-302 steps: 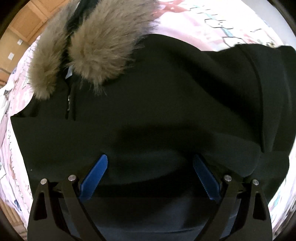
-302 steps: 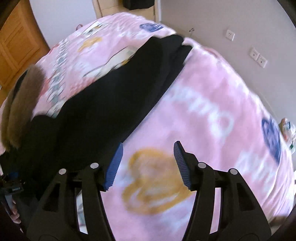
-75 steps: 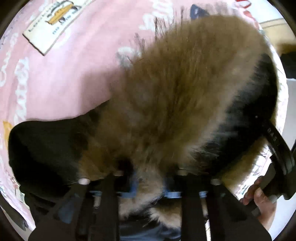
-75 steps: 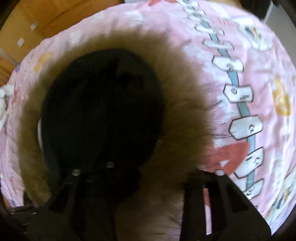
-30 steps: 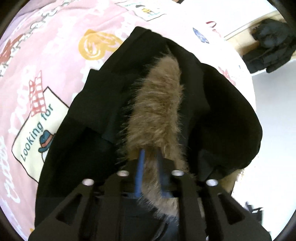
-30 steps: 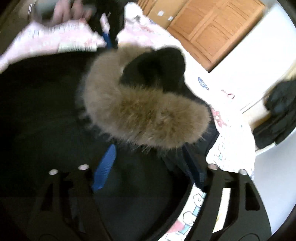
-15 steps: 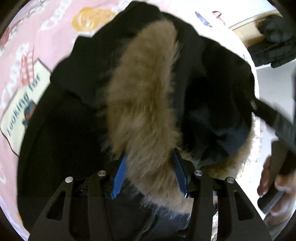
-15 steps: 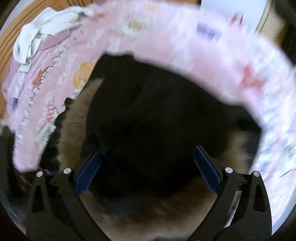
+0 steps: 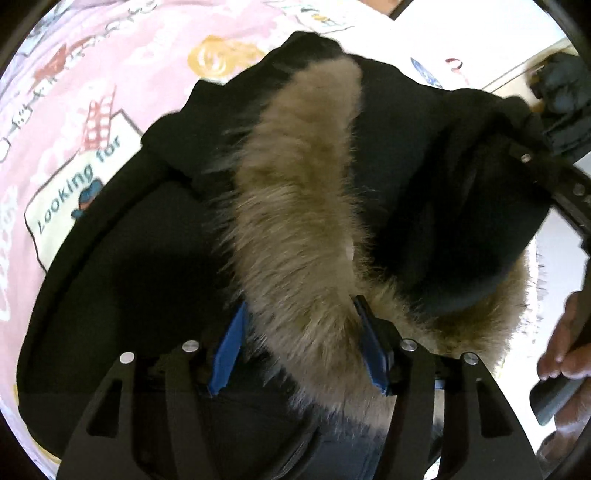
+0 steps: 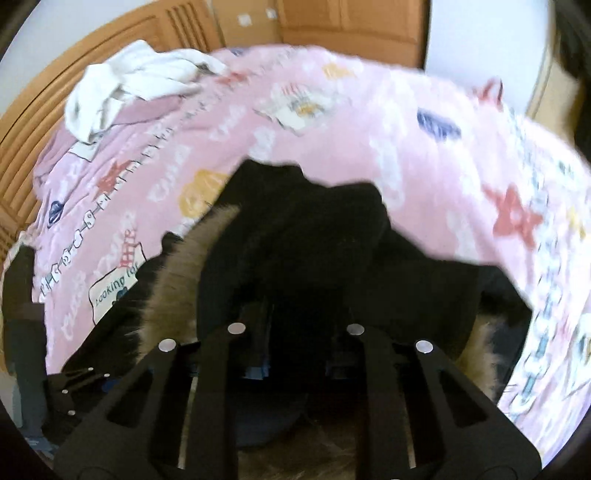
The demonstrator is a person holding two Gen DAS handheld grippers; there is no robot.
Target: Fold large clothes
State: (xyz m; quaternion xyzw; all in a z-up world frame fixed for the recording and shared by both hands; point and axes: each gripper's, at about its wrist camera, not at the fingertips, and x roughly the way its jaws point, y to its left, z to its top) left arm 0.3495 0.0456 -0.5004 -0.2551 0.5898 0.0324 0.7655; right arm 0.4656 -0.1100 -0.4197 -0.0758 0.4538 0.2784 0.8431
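Observation:
A black coat (image 9: 122,266) with a brown fur trim (image 9: 295,206) on its hood lies on the pink bedspread (image 9: 92,74). My left gripper (image 9: 299,347) straddles the fur strip. Its jaws are opening, and the blue pads (image 9: 227,350) stand along the fur's sides without squeezing it. My right gripper (image 10: 295,350) is over the black hood (image 10: 314,240). Its jaws are closing, nearly together, with dark hood cloth pinched between them. In the left wrist view the right gripper's finger (image 9: 554,184) meets the lifted hood edge (image 9: 480,155) at the right.
A person's hand (image 9: 565,350) holds the right gripper's handle at the right edge. A crumpled white garment (image 10: 140,85) lies on the far left of the bedspread (image 10: 369,110). Wooden doors (image 10: 332,22) stand behind the bed. Dark clothes (image 9: 565,85) sit beyond the bed's corner.
My left jaws have spread away from the fur they were clamping. My right gripper swung round over the hood, and its wide jaws have come together on the black cloth.

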